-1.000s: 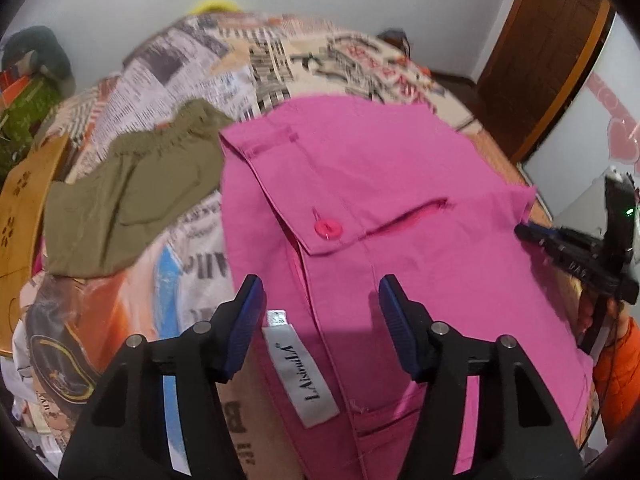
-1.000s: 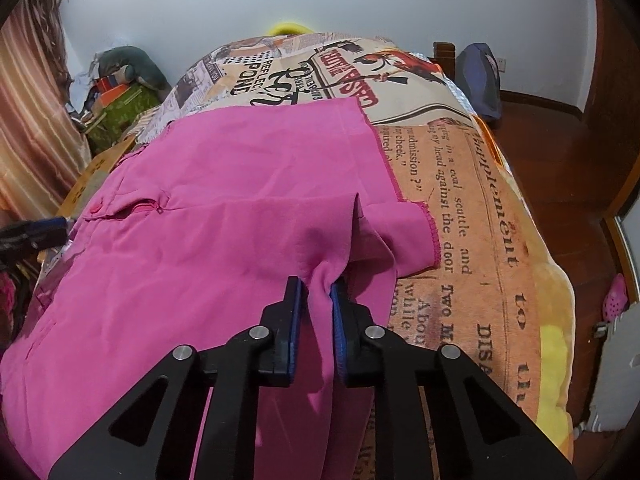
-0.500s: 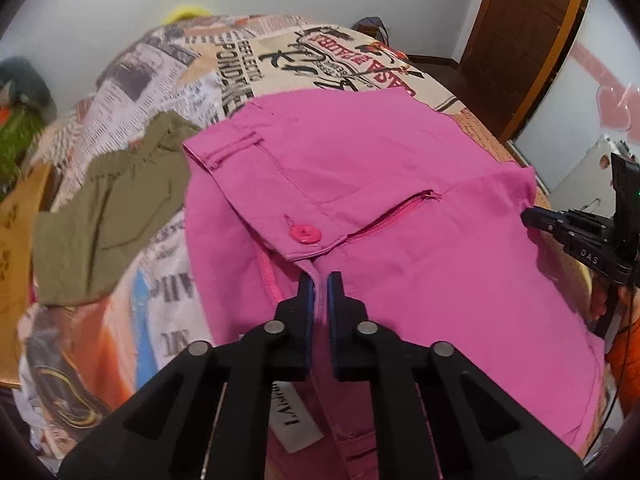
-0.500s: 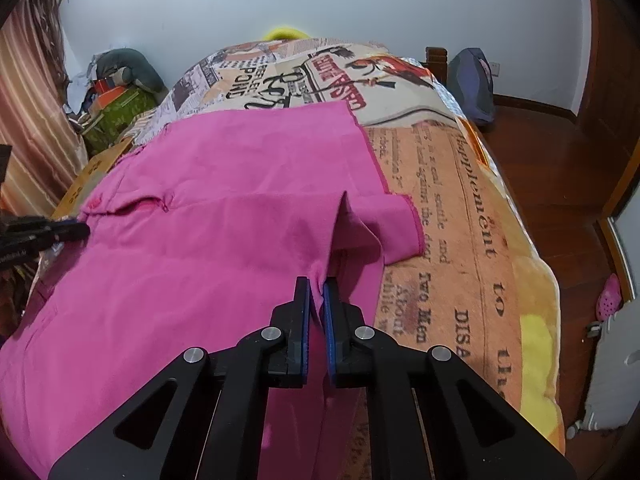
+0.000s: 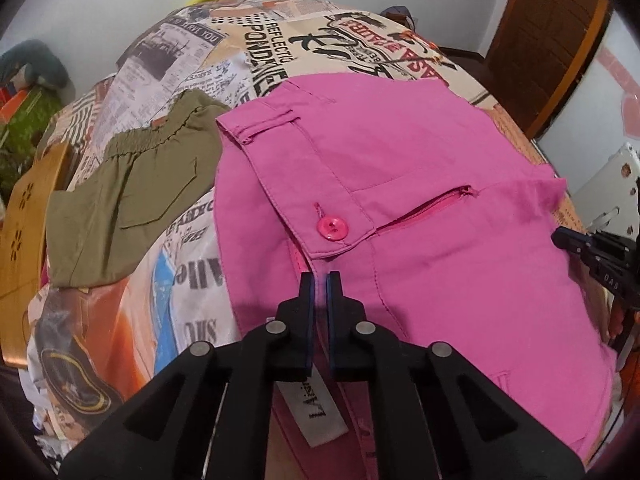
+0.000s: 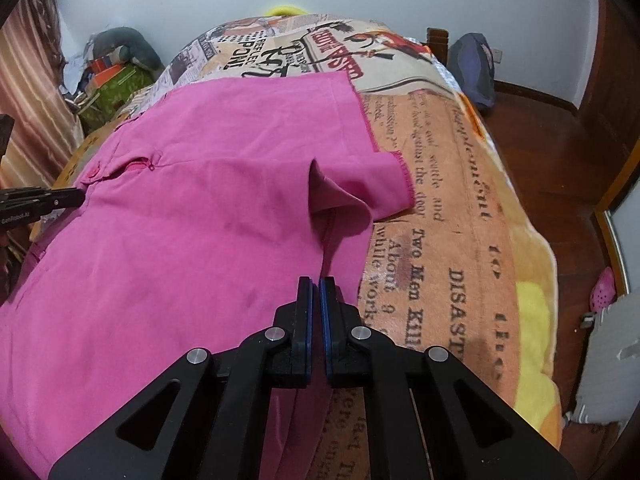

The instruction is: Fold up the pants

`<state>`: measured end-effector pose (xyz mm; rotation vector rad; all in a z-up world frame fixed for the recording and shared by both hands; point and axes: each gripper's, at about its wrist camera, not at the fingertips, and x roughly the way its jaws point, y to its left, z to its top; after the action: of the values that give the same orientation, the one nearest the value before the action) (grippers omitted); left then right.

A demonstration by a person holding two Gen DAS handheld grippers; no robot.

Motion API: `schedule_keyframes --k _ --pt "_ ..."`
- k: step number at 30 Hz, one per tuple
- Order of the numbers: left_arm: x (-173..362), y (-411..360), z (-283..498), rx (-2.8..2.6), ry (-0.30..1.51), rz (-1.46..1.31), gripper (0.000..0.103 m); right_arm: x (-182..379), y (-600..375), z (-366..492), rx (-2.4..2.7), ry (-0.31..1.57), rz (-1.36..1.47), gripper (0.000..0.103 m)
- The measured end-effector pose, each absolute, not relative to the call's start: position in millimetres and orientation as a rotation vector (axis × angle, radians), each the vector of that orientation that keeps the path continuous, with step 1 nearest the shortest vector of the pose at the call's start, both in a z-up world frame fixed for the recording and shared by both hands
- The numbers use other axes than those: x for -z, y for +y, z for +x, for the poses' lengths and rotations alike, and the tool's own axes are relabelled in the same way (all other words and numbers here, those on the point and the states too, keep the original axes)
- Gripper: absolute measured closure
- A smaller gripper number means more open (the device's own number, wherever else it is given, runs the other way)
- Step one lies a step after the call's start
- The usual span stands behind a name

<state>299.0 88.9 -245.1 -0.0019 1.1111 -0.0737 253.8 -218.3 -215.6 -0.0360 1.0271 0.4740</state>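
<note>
- Bright pink cotton pants (image 5: 400, 184) lie spread across the newspaper-print bed blanket (image 6: 448, 208).
- Left hand-held gripper (image 5: 321, 280) pinches their waistband; right hand-held gripper (image 6: 315, 286) clamps a leg fold.
- Olive-green crumpled garment (image 5: 132, 184) lies just beside the waistband.

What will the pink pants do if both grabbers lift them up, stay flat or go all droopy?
Probably droopy: the pink pants already wrinkle into a soft fold near the right gripper. They look thin, so likely light. The part between it and the left gripper would probably sag.

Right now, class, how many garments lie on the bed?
2: pink pants spread mid-bed, pinched by both hand-held grippers; olive garment beside them on their waistband side. Others may be hidden.
</note>
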Motion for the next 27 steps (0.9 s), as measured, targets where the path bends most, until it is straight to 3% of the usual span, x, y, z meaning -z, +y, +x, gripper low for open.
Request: schedule_keyframes --k 1,5,6,12,15,27 --pt "240 90 298 0.076 1.111 -0.013 0.094 212 -220 254 -0.473 1.025 -0.034 0.099" --pt "222 94 293 0.07 1.06 -0.028 0.056 191 -232 261 -0.458 0.991 0.008 0.094" --pt "216 95 292 0.065 1.036 -0.029 0.053 188 -234 263 -0.455 0.978 0.013 0.091" --pt "207 102 314 0.05 1.007 -0.053 0.052 176 -230 289 -0.43 0.917 0.023 0.069" --pt "215 105 323 0.052 1.018 -0.067 0.052 182 -224 302 -0.419 0.91 0.004 0.064" --pt "252 108 346 0.109 1.077 -0.138 0.052 229 -214 340 -0.451 1.003 0.042 0.061"
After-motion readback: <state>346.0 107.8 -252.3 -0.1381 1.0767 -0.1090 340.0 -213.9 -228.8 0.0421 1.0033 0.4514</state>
